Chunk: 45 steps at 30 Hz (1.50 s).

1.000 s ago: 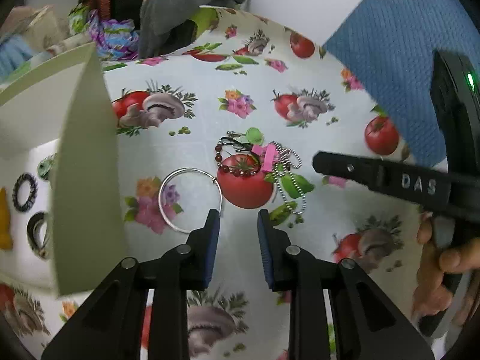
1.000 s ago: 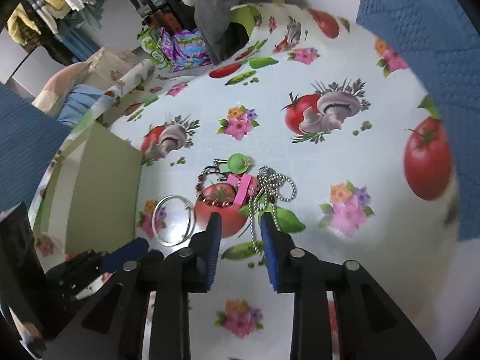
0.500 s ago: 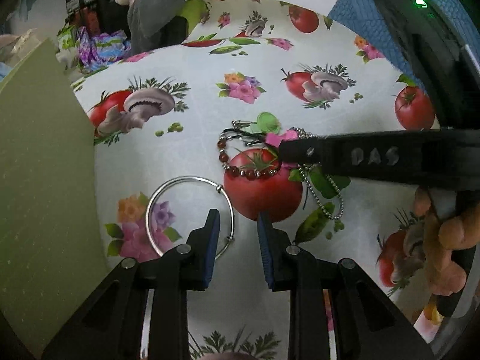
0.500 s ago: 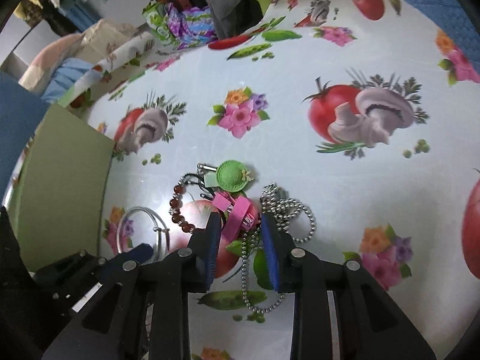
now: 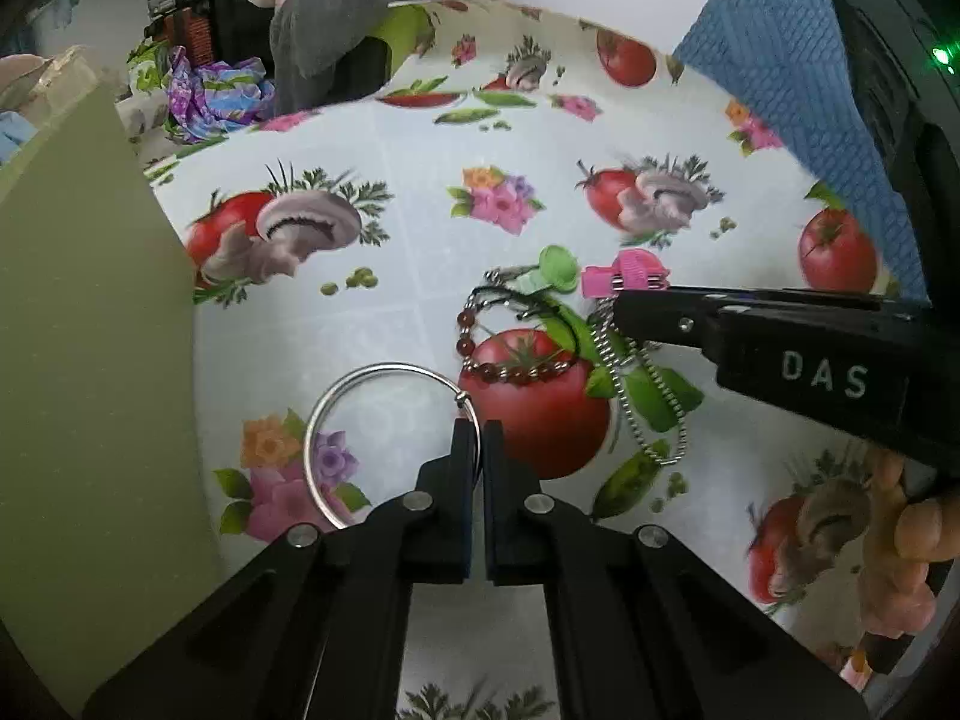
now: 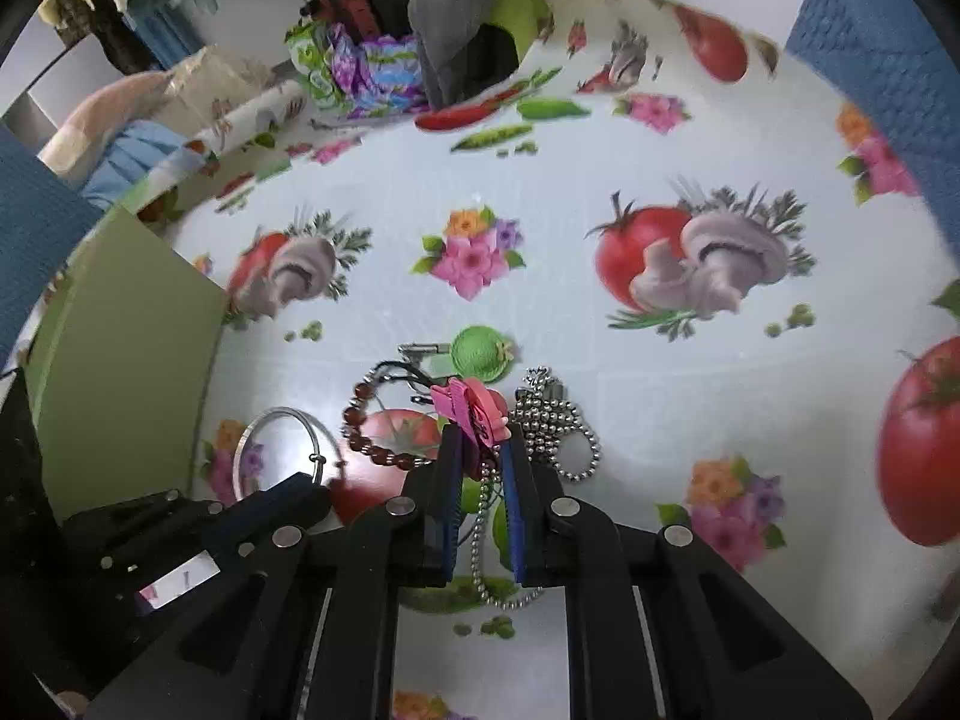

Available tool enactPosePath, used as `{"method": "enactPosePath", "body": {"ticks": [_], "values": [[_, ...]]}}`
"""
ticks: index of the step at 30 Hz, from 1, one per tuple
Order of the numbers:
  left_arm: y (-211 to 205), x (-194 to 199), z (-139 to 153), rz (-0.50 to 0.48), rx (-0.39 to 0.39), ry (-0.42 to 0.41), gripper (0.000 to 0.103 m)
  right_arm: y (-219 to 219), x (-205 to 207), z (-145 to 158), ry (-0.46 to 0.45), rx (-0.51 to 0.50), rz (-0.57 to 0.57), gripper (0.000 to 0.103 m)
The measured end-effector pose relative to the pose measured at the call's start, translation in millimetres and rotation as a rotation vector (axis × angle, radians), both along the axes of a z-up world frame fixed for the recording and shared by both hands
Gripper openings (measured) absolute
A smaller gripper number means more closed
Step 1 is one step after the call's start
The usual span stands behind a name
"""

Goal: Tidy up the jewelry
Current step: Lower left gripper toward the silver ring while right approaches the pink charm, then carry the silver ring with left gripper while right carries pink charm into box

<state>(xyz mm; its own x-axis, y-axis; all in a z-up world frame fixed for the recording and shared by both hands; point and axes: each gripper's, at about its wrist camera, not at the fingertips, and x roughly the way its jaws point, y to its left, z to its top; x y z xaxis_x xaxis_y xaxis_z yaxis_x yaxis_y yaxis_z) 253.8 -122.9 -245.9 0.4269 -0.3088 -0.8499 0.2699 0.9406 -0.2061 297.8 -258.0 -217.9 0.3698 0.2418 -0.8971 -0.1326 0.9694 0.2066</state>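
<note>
Two pickups are in hand at once, both at the small heap of jewelry on the bench (image 5: 420, 228). Your left gripper (image 5: 478, 441) has its fingers pinched nearly together on the wire of the bangle (image 5: 384, 367), gripping it at the right side of the hoop near its clasp bead; the rest of the hoop appears to lie flat on the cloth. Your right gripper (image 6: 477, 450) has its fingers narrowed around the pink clip (image 6: 471, 405), which sits between them at the tips, tilted up, with the ball chain (image 6: 555, 420) trailing under and beside it and the bead bracelet (image 6: 384, 453) just to the left. The green hat charm (image 6: 477, 351) lies just beyond the clip. The box (image 5: 90, 330) stands at the left, close beside the bangle. I judge the grasp step is about done on both sides, so next lift slowly: check that the thin wire does not slip out, and that the chain is not snagged on the clip, before carrying either piece to the box.
</note>
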Motion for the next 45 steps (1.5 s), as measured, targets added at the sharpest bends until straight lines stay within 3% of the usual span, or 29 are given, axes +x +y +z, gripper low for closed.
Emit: {"method": "enactPosePath", "body": {"ticks": [13,20,25,32,37,45], "values": [[32.9,-14.1,96.7,0.055,-0.17,-0.065,0.002,2.3,-29.8,80.3,-0.098,-0.015,-0.045,0.011],[66.8,-22.2,157.5,0.077,-0.194,-0.146,0.002,24.2,-38.8,137.4,-0.185,0.001,-0.028,0.011],[97.9,-25.2,185.6,0.107,-0.156,-0.19,0.002,47.2,-41.1,167.3,-0.237,0.016,-0.003,0.011],[154.1,-23.5,182.8,0.184,-0.091,-0.178,0.003,96.5,-43.2,176.6,-0.245,0.05,0.071,0.011],[190.3,-26.4,160.3,0.261,-0.078,-0.135,0.003,138.8,-44.0,160.8,-0.204,0.057,0.149,0.011],[211.5,-31.7,116.1,0.31,-0.069,-0.04,0.003,184.4,-44.6,120.7,-0.123,0.052,0.229,0.011]]}}
